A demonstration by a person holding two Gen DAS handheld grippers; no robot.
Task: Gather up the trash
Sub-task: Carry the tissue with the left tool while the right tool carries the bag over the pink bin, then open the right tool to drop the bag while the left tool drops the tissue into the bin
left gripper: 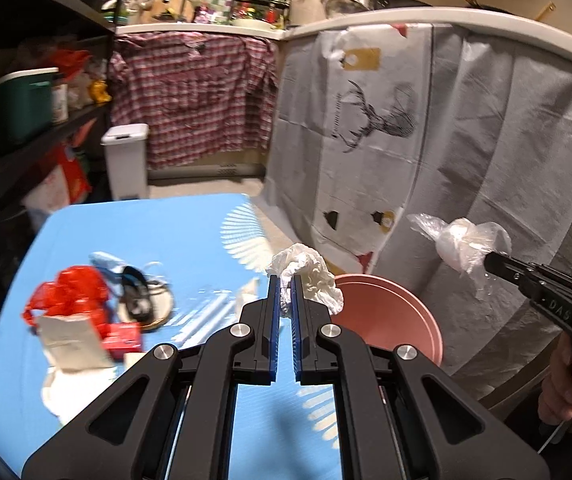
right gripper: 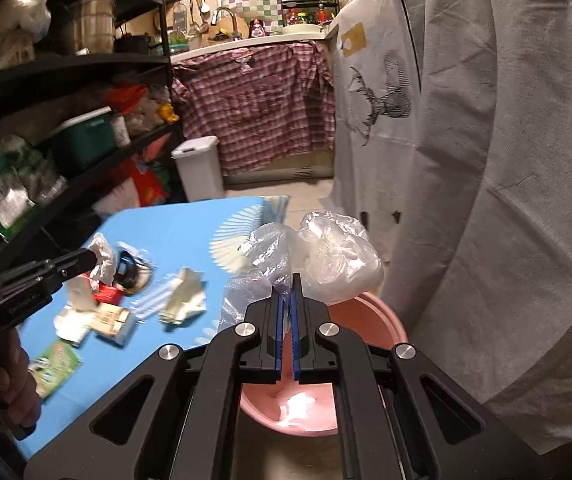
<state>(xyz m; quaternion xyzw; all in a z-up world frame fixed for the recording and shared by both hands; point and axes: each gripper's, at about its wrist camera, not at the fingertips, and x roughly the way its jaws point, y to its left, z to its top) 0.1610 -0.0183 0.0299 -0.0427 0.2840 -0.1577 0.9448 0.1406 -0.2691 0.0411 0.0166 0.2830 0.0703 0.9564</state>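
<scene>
Two grippers, both loaded: the left gripper (left gripper: pixel 284 280) has its blue pads pinched tight on a crumpled white tissue (left gripper: pixel 309 276), and the right gripper (right gripper: pixel 289 280) is clamped on a clear plastic bag (right gripper: pixel 337 256) with something white bunched up inside. Both are held up around the pink basin (right gripper: pixel 369 312), a round smooth plastic tub just beside the blue table (left gripper: pixel 158 224); from the right wrist view the basin looks bare inside apart from a glare spot on the bottom. More trash is spread over the tabletop: a crinkly red bag (left gripper: pixel 70 292), a flat white paper (left gripper: pixel 72 344), a small red box (left gripper: pixel 124 338), a folded cream paper (right gripper: pixel 184 296) and a green packet (right gripper: pixel 56 366). A white lidded bin (left gripper: pixel 126 160) stands on the floor beyond the table.
</scene>
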